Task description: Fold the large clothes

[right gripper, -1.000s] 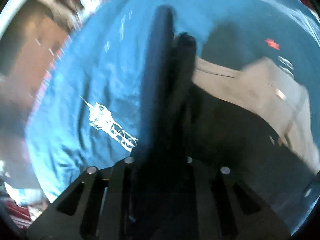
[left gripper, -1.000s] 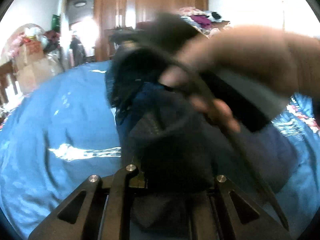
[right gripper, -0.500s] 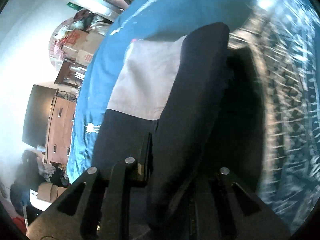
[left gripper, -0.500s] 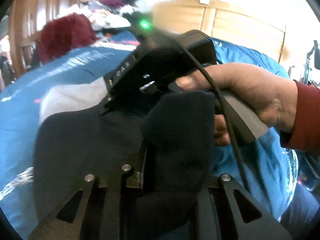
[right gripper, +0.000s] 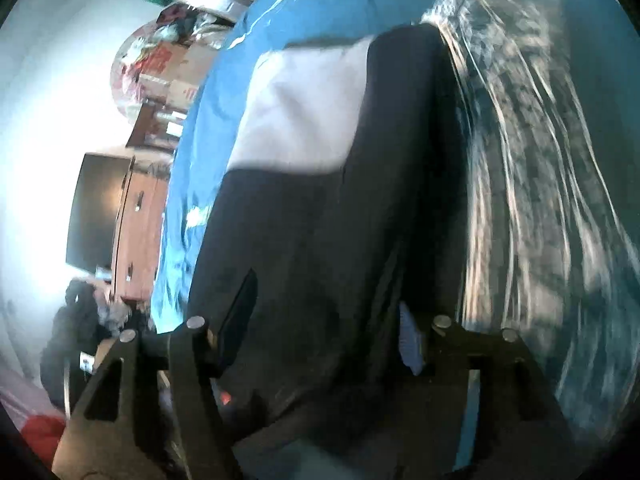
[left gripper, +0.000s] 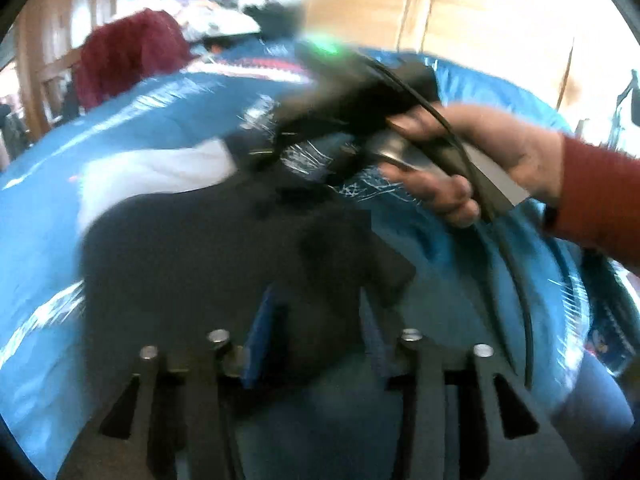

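A dark navy garment (left gripper: 208, 256) with a light grey panel (left gripper: 160, 168) lies spread on the blue bedspread (left gripper: 40, 208). My left gripper (left gripper: 316, 320) is open low over the garment's near edge, and dark cloth lies in the gap between its blue pads (left gripper: 260, 320). A hand (left gripper: 472, 160) in a red sleeve holds the right gripper at the garment's far edge. In the right wrist view the same garment (right gripper: 320, 220) and its grey panel (right gripper: 300, 112) stretch away from my right gripper (right gripper: 324, 316), which is open with cloth lying between its fingers.
A patterned band of the bedspread (right gripper: 540, 160) runs along the garment's right side. A maroon item (left gripper: 128, 56) and a heap of clothes sit past the bed, before a wooden headboard (left gripper: 400, 12). A wooden dresser (right gripper: 140, 220) and a dark screen (right gripper: 96, 208) stand beside the bed.
Both grippers carried the pinched dark cloth down across the garment. Their jaws, shut on the cloth before, now stand apart, and the cloth lies flat on the bed.
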A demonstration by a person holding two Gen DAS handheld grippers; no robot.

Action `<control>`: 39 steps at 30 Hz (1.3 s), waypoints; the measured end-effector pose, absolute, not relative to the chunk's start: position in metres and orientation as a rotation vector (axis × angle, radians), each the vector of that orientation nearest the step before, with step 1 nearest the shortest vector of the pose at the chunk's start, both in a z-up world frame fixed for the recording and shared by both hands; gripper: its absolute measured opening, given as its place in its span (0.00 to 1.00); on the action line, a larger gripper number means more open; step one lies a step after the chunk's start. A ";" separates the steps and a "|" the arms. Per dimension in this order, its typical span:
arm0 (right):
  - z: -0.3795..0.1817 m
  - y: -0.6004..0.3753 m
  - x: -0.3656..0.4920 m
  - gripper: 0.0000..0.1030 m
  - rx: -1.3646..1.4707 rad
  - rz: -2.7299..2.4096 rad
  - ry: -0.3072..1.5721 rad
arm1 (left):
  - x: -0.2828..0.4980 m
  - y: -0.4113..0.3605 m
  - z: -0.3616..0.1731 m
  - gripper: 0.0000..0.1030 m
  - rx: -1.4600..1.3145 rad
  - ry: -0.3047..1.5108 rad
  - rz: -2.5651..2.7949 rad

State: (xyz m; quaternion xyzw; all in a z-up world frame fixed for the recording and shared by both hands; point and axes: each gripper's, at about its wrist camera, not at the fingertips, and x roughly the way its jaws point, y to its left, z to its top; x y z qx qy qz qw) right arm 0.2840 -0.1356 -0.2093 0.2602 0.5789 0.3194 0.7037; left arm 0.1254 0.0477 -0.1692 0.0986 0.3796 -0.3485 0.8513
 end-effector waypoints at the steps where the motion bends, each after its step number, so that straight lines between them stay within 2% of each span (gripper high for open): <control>1: -0.207 -0.138 0.272 0.63 0.564 0.708 1.294 | 0.114 0.073 -0.161 0.47 0.180 0.781 -0.701; 5: -0.200 -0.142 0.235 0.66 0.577 0.711 1.296 | 0.089 0.141 -0.153 0.49 0.121 0.758 -0.562; 9: -0.205 -0.128 0.220 0.65 0.518 0.690 1.316 | 0.099 0.175 -0.171 0.51 0.078 0.797 -0.475; 10: -0.208 -0.125 0.217 0.57 0.519 0.683 1.317 | 0.101 0.173 -0.178 0.51 0.088 0.802 -0.480; 11: -0.209 -0.126 0.215 0.26 0.514 0.671 1.304 | 0.105 0.171 -0.183 0.51 0.092 0.812 -0.488; 12: -0.209 -0.127 0.215 0.07 0.506 0.660 1.297 | 0.108 0.168 -0.188 0.51 0.089 0.823 -0.500; 17: -0.208 -0.140 0.215 0.05 0.490 0.620 1.239 | 0.141 0.157 -0.203 0.50 0.124 0.835 -0.456; 23: -0.242 -0.154 0.211 0.03 0.550 0.609 1.247 | 0.150 0.169 -0.240 0.51 0.252 0.901 -0.436; 24: -0.242 -0.156 0.210 0.03 0.553 0.612 1.244 | 0.147 0.168 -0.238 0.49 0.269 0.901 -0.441; 26: -0.240 -0.156 0.209 0.04 0.542 0.619 1.237 | 0.134 0.169 -0.224 0.35 0.276 0.906 -0.482; 29: -0.242 -0.157 0.208 0.04 0.542 0.622 1.235 | 0.112 0.186 -0.185 0.35 0.182 0.829 -0.546; 32: -0.247 -0.160 0.207 0.03 0.575 0.624 1.226 | 0.129 0.192 -0.164 0.37 0.091 0.729 -0.532; 34: -0.244 -0.160 0.204 0.03 0.573 0.617 1.218 | 0.156 0.173 -0.188 0.40 0.174 0.763 -0.523; 36: -0.242 -0.160 0.204 0.03 0.554 0.615 1.216 | 0.176 0.157 -0.239 0.42 0.281 0.897 -0.509; 38: -0.243 -0.165 0.201 0.04 0.547 0.620 1.210 | 0.182 0.163 -0.239 0.47 0.230 0.897 -0.528; 39: -0.244 -0.166 0.201 0.04 0.545 0.624 1.207 | 0.183 0.166 -0.234 0.44 0.225 0.896 -0.521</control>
